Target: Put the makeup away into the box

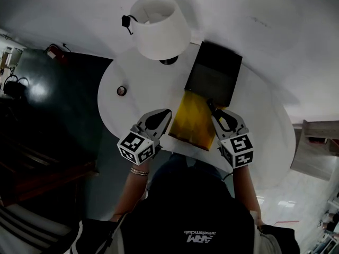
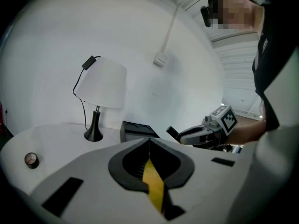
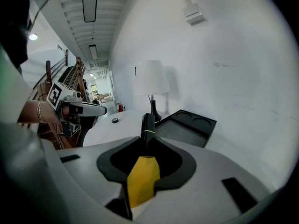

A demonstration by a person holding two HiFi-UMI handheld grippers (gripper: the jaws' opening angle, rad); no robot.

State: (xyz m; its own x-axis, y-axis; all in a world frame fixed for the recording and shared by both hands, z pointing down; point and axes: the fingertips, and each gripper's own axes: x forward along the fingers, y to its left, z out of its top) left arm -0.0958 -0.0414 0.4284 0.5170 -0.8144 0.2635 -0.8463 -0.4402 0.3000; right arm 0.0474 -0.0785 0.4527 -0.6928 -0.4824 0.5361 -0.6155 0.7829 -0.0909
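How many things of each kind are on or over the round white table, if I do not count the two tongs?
Lamp: 1
Black box: 1
Yellow flat piece: 1
Small round pot: 1
Black tube, held: 1
Total: 5

The lamp [image 1: 160, 28] stands just left of the box [image 1: 214, 73], wall [image 1: 275, 15] close behind both. Bare table [image 1: 265, 120] lies open right of the box and near left.

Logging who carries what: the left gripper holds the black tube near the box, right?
No. The right gripper holds the black tube near the box; the left gripper is shut and empty. The right gripper view shows it.
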